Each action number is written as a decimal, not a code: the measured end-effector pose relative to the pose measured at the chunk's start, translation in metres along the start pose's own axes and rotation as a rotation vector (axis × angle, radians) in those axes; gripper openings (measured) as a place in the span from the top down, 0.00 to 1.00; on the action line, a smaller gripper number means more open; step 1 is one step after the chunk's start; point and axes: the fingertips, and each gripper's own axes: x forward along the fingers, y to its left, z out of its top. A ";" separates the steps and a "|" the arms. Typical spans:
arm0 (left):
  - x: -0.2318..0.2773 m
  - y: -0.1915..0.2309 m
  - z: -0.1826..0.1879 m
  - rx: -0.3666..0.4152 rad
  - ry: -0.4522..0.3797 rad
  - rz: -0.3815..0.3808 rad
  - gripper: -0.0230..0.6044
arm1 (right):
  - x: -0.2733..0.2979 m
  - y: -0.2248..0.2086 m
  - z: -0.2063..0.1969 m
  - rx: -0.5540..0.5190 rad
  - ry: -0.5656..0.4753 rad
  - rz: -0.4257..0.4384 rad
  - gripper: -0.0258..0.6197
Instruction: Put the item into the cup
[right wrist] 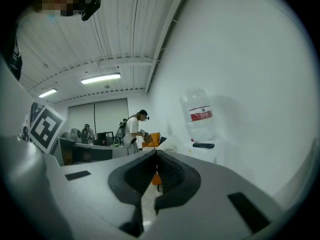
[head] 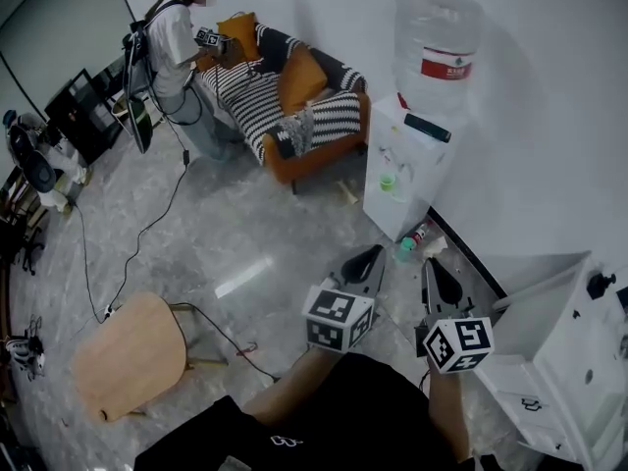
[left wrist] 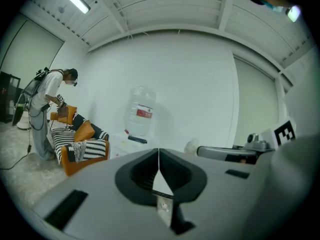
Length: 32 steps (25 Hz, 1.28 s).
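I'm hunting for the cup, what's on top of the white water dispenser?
On the water dispenser stand a large clear water bottle and a flat dark object beside it. No cup shows there; the top behind the bottle is covered.

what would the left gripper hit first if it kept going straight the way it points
Likely the water dispenser, or the white wall beside it; depth is unclear. The left gripper, fingers shut on nothing, aims that way.
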 end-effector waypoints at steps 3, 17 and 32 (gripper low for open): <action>0.007 0.009 0.002 -0.014 0.004 0.005 0.94 | 0.012 0.001 -0.002 -0.013 0.016 0.004 0.94; 0.045 0.037 -0.013 -0.082 0.056 -0.003 0.94 | 0.040 0.007 -0.023 -0.015 0.113 0.027 0.94; 0.092 0.124 0.012 -0.100 0.082 0.056 0.94 | 0.138 -0.001 -0.025 0.038 0.165 0.068 0.94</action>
